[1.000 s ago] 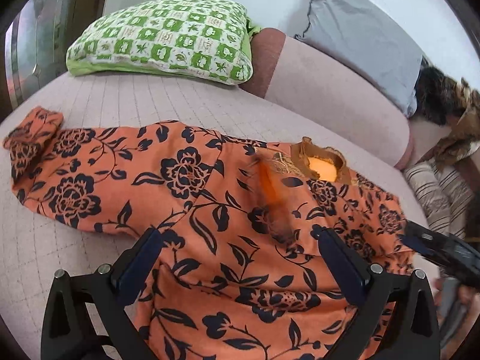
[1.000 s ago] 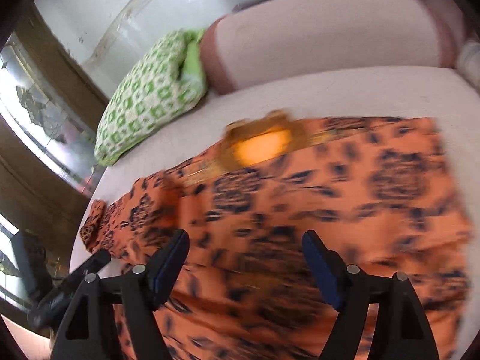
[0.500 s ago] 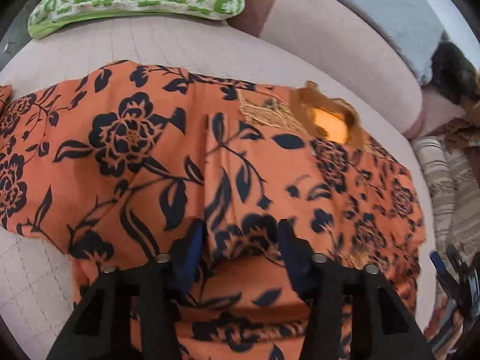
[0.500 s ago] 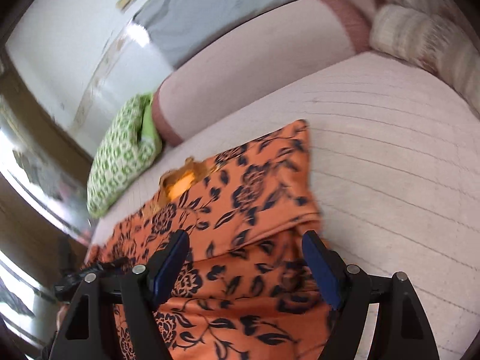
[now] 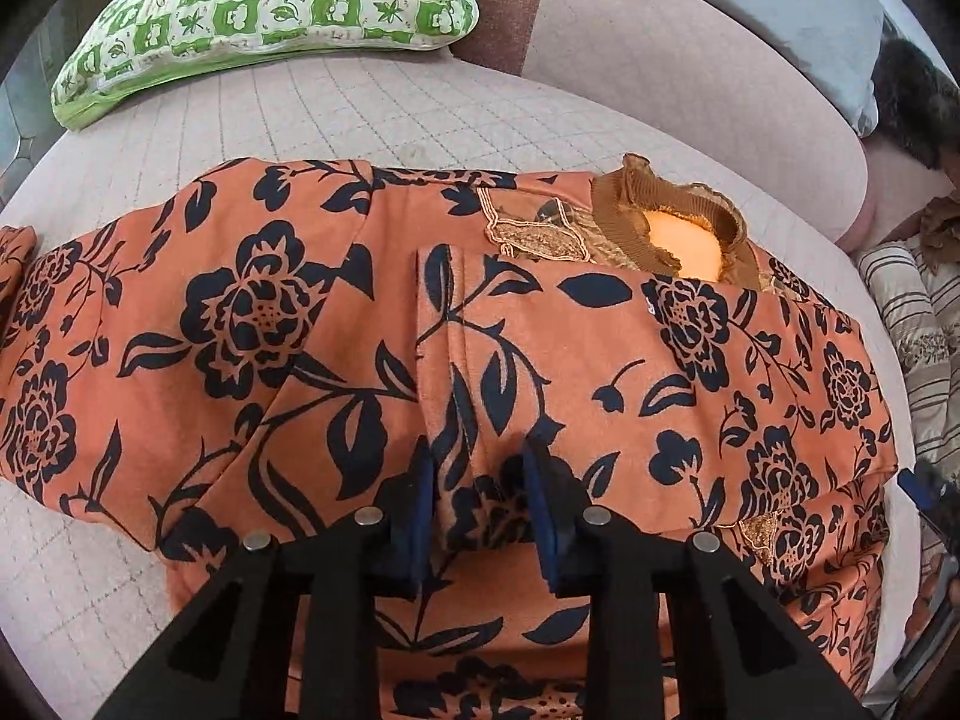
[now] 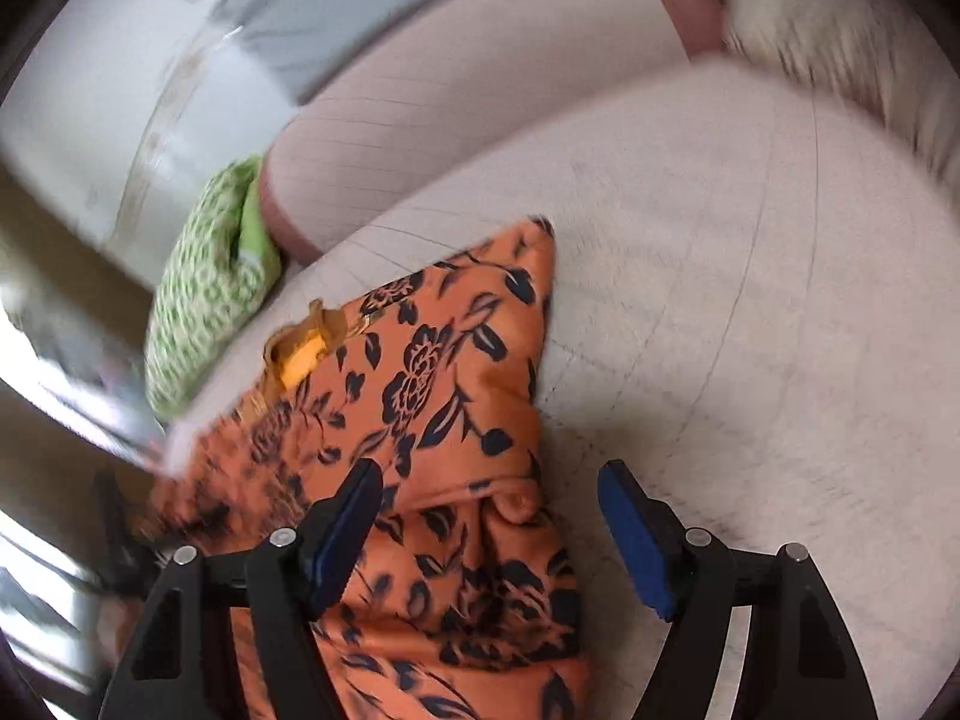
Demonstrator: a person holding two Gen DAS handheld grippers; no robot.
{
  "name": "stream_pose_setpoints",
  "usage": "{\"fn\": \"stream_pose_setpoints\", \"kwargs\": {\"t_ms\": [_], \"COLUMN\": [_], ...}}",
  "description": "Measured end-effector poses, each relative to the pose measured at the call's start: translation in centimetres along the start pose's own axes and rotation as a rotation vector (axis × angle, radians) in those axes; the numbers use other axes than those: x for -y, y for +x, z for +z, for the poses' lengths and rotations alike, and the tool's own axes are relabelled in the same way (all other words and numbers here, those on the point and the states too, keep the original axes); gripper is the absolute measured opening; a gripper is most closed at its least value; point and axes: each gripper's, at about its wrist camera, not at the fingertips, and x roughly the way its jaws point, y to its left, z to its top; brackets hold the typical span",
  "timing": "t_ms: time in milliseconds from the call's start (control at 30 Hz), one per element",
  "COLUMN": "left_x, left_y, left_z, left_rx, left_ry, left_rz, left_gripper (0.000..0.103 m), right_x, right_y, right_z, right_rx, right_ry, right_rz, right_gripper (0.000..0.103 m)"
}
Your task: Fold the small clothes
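An orange garment with dark floral print [image 5: 252, 324] lies spread on a pale quilted bed, its brown ruffled collar [image 5: 678, 222] at the far side. One sleeve [image 5: 600, 348] is folded across the body. My left gripper [image 5: 480, 480] is shut on the cuff end of that sleeve, fabric bunched between the blue pads. In the right wrist view the garment [image 6: 432, 396] lies at the left. My right gripper [image 6: 489, 522] is open over the garment's right edge, holding nothing.
A green and white patterned pillow [image 5: 270, 6] lies at the bed's far left, also in the right wrist view [image 6: 210, 288]. A pink padded headboard [image 5: 690, 72] runs along the back. A grey pillow [image 5: 780, 6] and striped cloth [image 5: 918, 312] sit right.
My left gripper closed from wide open onto the sleeve cuff lying across the garment's body. My right gripper swung right to the garment's edge and stayed open.
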Motion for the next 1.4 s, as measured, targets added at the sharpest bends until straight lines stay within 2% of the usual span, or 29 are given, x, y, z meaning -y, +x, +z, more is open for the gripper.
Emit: {"fn": "stream_pose_setpoints", "kwargs": {"t_ms": [33,100,167,200,267,300,333,367,400,467,633,700,733,767,833,967,1033,1100,1167,1300,1367,1400], "left_x": [0.0,0.1,0.2,0.0,-0.2,-0.4,-0.4,-0.4,-0.4,-0.4,-0.2,-0.2,-0.2,-0.3,-0.3,-0.4,-0.6,-1.0,-1.3,-1.3,-1.3,-1.2], "left_y": [-0.1,-0.1,0.0,0.0,0.1,0.0,0.0,0.1,0.1,0.1,0.2,0.2,0.2,0.3,0.3,0.3,0.4,0.5,0.5,1.1,1.6,1.7], "left_z": [-0.1,-0.2,-0.1,-0.1,0.0,0.0,0.0,0.0,0.0,0.0,0.0,0.0,0.0,0.1,0.0,0.5,1.0,1.5,2.2,3.2,3.8,4.2], "left_rx": [0.002,0.007,0.005,0.002,-0.008,-0.01,-0.01,-0.01,-0.009,-0.008,-0.008,-0.008,-0.008,-0.008,-0.008,-0.01,-0.007,-0.001,0.014,0.029,0.037,0.036], "left_ry": [0.005,0.017,0.025,0.022,0.008,0.005,0.007,0.009,0.012,0.016,0.035,0.034,0.034,0.035,0.044,0.064,0.062,0.04,0.016,-0.002,-0.023,-0.025], "left_rz": [0.001,0.009,0.007,0.001,-0.014,-0.018,-0.018,-0.018,-0.016,-0.012,-0.016,-0.023,-0.025,-0.026,-0.029,-0.035,-0.044,-0.067,-0.085,-0.092,-0.087,-0.077], "left_gripper": [0.029,0.029,0.029,0.029,0.029,0.029,0.029,0.029,0.029,0.029,0.029,0.029,0.029,0.029,0.029,0.029,0.03,0.036,0.043,0.054,0.054,0.036], "right_x": [-0.8,-1.1,0.3,1.9,3.8,4.4,4.3,3.8,3.7,4.1,3.8,4.3,4.7,4.8,4.4,3.0,2.6,1.9,1.4,1.6,1.1,1.0], "right_y": [-0.1,0.4,0.6,0.6,1.6,2.4,3.4,4.0,4.1,3.4,1.7,0.3,0.0,0.1,1.8,4.6,7.3,9.0,9.1,9.1,9.3,9.4], "right_z": [-0.4,-0.5,0.3,0.9,1.4,1.4,1.1,0.8,0.2,-0.8,-1.0,0.0,1.1,1.5,3.6,7.2,8.9,9.5,9.5,9.0,8.9,8.9], "right_rx": [-0.004,-0.029,-0.012,0.011,-0.003,-0.032,-0.081,-0.118,-0.134,-0.103,-0.079,-0.011,0.018,0.023,0.001,0.01,-0.064,-0.112,-0.116,-0.115,-0.118,-0.121], "right_ry": [-0.07,-0.102,0.003,0.132,0.271,0.31,0.296,0.277,0.278,0.315,0.307,0.329,0.351,0.362,0.349,0.265,0.225,0.161,0.112,0.065,0.045,0.032], "right_rz": [-0.053,-0.077,0.041,0.144,0.195,0.19,0.161,0.138,0.115,0.091,0.114,0.12,0.113,0.117,0.146,0.097,0.056,0.0,-0.02,-0.031,-0.035,-0.044], "right_gripper": [0.077,0.077,0.077,0.077,0.074,0.065,0.029,0.021,0.021,0.021,0.024,0.041,0.073,0.086,0.086,0.085,0.082,0.07,0.059,0.058,0.054,0.047]}}
